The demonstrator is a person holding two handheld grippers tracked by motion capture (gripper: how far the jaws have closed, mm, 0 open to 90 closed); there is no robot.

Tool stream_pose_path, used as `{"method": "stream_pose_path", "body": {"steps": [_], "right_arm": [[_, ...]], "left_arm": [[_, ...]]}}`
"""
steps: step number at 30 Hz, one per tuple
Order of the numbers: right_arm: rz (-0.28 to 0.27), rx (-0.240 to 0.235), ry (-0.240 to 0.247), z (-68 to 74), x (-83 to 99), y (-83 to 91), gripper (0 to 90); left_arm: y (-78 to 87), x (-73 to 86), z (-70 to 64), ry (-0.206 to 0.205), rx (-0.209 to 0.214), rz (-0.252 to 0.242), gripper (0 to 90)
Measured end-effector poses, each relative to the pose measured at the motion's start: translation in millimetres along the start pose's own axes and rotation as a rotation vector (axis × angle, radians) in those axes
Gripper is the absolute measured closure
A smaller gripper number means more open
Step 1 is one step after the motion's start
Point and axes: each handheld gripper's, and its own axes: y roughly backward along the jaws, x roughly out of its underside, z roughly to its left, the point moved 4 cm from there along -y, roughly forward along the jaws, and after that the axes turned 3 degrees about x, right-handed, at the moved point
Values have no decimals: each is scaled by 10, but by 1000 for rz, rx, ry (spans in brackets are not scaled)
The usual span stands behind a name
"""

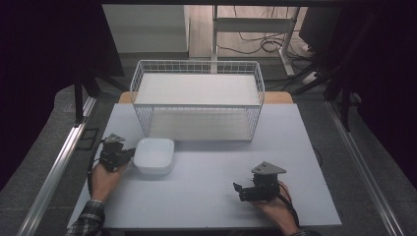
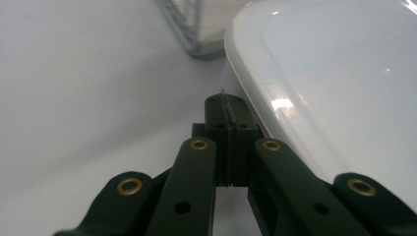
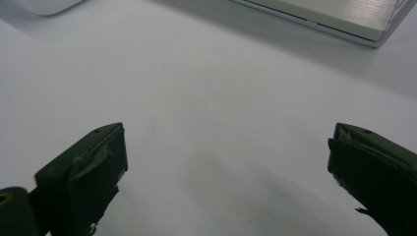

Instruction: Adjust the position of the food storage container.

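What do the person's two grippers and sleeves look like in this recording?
Both are black handheld units. The left gripper and the right gripper each carry a grey three-cornered plate on top, and a black cable trails from each. In the left gripper view the black linkage arms show brass-coloured rivets, and the fingers are blocky and black. The left sleeve is plaid; the right wrist wears a dark strap.

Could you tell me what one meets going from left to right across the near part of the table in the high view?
Left tongs → white square bowl → right tongs.
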Motion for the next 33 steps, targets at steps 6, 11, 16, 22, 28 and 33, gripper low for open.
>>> {"method": "stream_pose_path", "body": {"steps": [6,11,16,22,28,33], "right_arm": [[16,8,15,0,-46,-47,82],[13,-6,-9,41,-174,-144,189],[20,-38,-24,93,-307,-276,313],[34,-91,-8,198,-545,-552,490],[54,-129,-8,337,-697,-768,732],[62,-138,-17,366,-726,-857,884]], "left_arm": [[-77,-37,-161,-34,19,14,899],[-124,-51,-276,-41,36,24,900],[-159,-54,-369,-40,65,31,900],[-211,-63,-505,-50,100,38,899],[-284,-77,-646,-56,131,49,900],[-349,-94,-789,-52,175,52,899]]}}
